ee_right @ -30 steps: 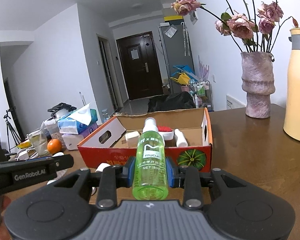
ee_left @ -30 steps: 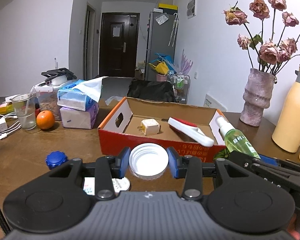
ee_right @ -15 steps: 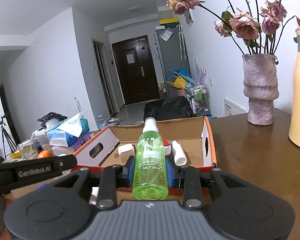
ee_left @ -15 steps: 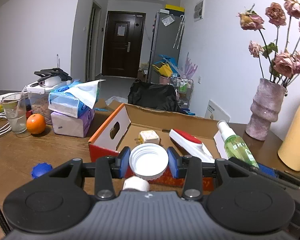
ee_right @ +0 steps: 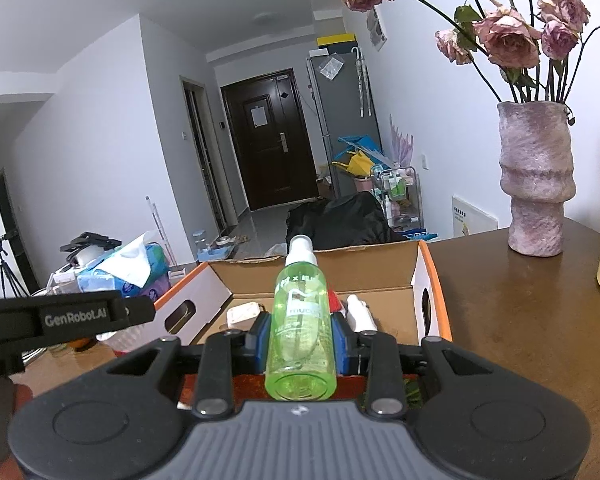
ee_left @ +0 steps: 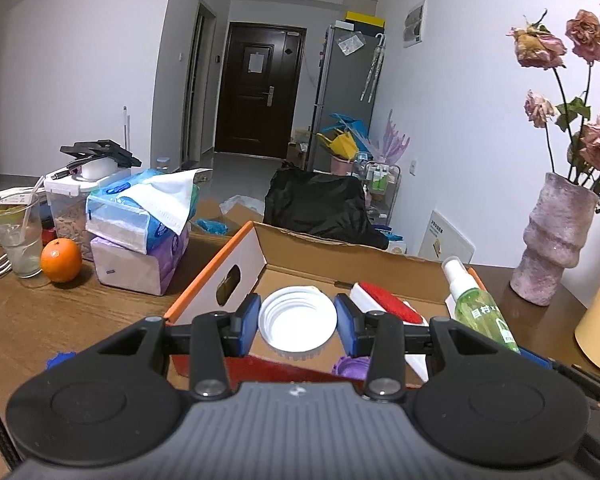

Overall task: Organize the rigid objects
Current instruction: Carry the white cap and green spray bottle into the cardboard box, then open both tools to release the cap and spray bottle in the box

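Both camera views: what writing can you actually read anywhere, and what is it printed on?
"GenRobot.AI": on the black bar of the left gripper, seen in the right view.
"mucu...", partly legible: on the green spray bottle in the right gripper.
Chinese characters on that bottle's other side, door notice, tissue packs: unreadable.

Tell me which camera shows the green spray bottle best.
The right wrist view: the green spray bottle sits centred between the right gripper fingers, label and white nozzle facing the lens. The left wrist view shows it smaller, off to the right, its base cut off.
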Tool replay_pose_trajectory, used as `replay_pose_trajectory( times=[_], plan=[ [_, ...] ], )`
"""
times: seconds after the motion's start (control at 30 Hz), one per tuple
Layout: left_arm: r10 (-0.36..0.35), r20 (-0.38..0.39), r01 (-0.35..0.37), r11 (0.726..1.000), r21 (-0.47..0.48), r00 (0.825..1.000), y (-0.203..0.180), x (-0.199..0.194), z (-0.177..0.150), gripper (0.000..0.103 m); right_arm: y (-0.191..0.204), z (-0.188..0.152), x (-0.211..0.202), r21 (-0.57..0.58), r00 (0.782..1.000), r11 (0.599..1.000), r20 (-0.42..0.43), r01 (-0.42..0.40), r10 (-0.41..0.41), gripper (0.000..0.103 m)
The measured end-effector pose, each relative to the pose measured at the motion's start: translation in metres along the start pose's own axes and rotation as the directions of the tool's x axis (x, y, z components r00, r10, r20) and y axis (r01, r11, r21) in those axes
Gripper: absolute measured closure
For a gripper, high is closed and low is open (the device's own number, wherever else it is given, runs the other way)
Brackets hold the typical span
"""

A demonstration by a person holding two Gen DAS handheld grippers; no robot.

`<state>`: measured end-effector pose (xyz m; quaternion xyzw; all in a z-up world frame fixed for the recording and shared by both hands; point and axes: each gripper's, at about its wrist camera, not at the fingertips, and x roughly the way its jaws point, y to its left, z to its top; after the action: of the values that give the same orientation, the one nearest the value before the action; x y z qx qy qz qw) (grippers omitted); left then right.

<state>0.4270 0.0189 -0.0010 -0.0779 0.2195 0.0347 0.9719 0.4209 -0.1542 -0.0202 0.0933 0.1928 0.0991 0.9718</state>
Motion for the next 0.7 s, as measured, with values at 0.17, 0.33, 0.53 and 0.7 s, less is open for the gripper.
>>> replay_pose_trajectory(
  times=[0.17,0.33,0.53,0.7],
  plan=[
    [0.005,0.002,-0.005,1.000,0.003,1.000,-0.003,0.013,0.005,0.062,-0.003,0.005,0.011,0.006,1.000,1.000,0.005,0.009,-0.009,0.073],
    [0.016,0.004,-0.016,1.000,0.006,1.000,-0.006,0.026,0.009,0.062,-0.008,0.010,0.026,0.010,1.000,1.000,0.003,0.021,-0.021,0.073],
    [0.022,-0.005,-0.022,1.000,0.006,1.000,-0.009,0.043,0.013,0.062,-0.009,0.013,0.044,0.006,1.000,1.000,-0.004,0.027,-0.027,0.073],
    [0.028,-0.014,-0.028,1.000,0.009,0.999,-0.012,0.059,0.016,0.062,-0.008,0.016,0.055,-0.007,1.000,1.000,-0.004,0.031,-0.031,0.073]
  ],
)
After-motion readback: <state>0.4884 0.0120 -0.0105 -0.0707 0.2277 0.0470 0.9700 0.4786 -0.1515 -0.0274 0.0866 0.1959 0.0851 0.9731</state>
